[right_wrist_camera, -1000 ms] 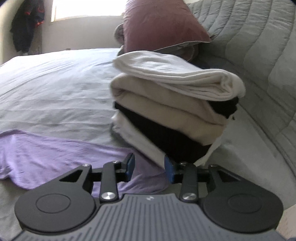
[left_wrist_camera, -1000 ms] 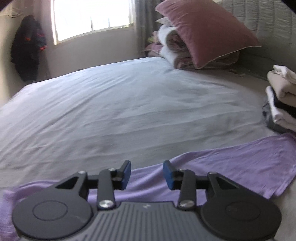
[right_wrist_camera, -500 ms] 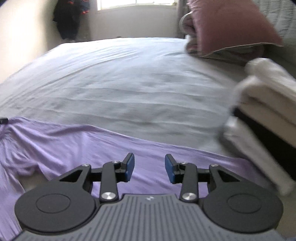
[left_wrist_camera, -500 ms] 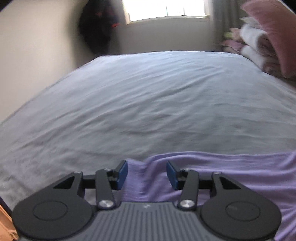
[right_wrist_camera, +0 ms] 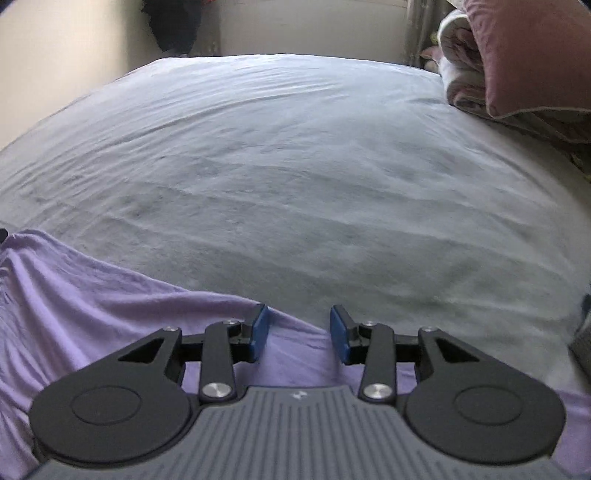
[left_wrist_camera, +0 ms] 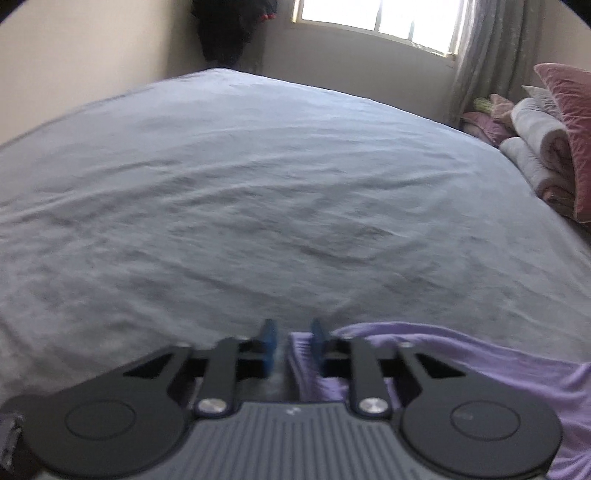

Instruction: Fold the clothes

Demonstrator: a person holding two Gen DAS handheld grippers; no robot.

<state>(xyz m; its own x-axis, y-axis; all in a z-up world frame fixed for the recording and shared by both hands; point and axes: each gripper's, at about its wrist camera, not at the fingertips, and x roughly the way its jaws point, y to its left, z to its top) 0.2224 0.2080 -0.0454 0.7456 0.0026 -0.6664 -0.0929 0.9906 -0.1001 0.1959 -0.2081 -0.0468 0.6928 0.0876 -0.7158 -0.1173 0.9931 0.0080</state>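
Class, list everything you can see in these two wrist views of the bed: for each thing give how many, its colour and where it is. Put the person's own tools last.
Purple garment: one, lilac, spread along the near edge of the bed.
Bed sheet: one, pale grey-blue, covering the bed.
Pillow: one, dusty pink, far right on the bed.
Rolled blankets: a pile, count unclear, whitish and pink, beside the pillow.
Window: one, bright, in the far wall.
Curtain: one, grey, right of the window.
Dark clothing: hanging, black with red bits, far corner.
Left tool: one, black with blue pads, nearly closed at the garment's edge.
Right tool: one, black with blue pads, open over the garment.
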